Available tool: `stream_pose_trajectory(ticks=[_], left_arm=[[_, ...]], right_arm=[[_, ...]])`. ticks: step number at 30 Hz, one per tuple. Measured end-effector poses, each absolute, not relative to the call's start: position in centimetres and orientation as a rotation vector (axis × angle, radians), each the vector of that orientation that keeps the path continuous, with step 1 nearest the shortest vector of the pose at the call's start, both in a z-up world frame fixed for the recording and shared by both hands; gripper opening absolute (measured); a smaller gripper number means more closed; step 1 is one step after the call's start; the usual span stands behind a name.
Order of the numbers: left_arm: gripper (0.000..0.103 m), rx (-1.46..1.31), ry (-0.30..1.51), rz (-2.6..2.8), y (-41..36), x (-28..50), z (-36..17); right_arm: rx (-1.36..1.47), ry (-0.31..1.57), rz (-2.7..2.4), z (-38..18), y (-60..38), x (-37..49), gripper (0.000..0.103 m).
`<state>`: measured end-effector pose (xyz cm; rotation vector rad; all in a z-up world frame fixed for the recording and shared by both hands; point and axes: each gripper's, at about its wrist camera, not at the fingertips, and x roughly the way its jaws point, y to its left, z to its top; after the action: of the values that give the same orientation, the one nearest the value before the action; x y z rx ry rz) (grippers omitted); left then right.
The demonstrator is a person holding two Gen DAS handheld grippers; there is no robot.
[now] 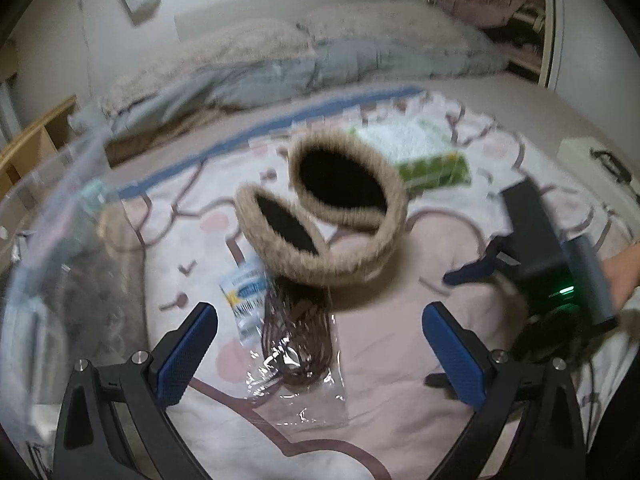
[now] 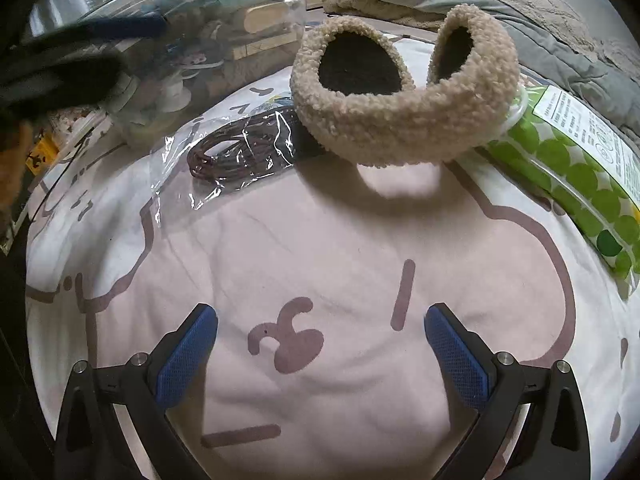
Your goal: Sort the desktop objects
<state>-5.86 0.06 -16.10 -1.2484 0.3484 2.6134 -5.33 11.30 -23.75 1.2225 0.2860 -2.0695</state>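
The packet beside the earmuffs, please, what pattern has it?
Green dots on white, best in the right wrist view.

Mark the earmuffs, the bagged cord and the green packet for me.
earmuffs (image 2: pixel 404 136): right wrist view, on the fuzzy tan band.
bagged cord (image 2: pixel 240 148): right wrist view, on the dark coil inside the clear bag.
green packet (image 2: pixel 576 176): right wrist view, on its green dotted face.
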Motion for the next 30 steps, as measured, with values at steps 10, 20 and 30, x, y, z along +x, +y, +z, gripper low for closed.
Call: stream_pose_trajectory(ticks=[10, 20, 30], left_arm=[[0.096, -1.51, 0.342, 2.559, -1.4, -8.4, -21.9], [0.086, -1.584, 0.328, 2.501, -2.4, -8.5, -23.8], [0.067, -1.589, 0.311, 2.467, -2.4, -7.5, -23.2]], right_arm=[[1.322, 0.269, -2.08, -22.7, 11.5, -6.7, 0.103], [1.41, 0.03, -2.129, -22.1, 12.5, -10.4, 0.044], [1.388, -0.069, -2.163, -20.1, 11.0, -13.0, 0.027]])
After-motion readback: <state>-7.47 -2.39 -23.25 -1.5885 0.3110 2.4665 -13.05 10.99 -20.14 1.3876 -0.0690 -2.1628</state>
